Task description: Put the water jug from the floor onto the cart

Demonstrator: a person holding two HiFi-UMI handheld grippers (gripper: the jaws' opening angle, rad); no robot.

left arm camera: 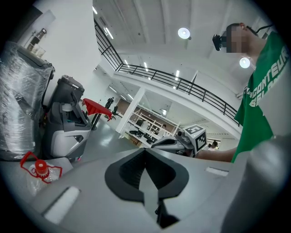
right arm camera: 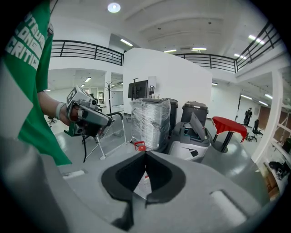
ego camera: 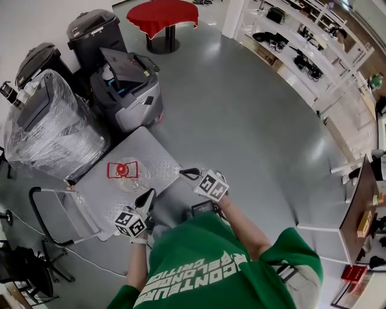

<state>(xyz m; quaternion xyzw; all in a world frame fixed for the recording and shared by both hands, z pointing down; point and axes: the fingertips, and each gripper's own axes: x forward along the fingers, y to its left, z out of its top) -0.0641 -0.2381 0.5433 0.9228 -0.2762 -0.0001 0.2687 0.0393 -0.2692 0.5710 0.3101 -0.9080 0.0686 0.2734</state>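
Water jug (ego camera: pixel 125 172) rests on cart (ego camera: pixel 151 151), so placement looks done. Left gripper (ego camera: pixel 148 196) and right gripper (ego camera: pixel 188 174) at cart's near edge, jaws pressed together, empty; no grip needed.

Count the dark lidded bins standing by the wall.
2. The far bin stands left of the red table. The near bin is behind the plastic-wrapped machine, which may hide others.
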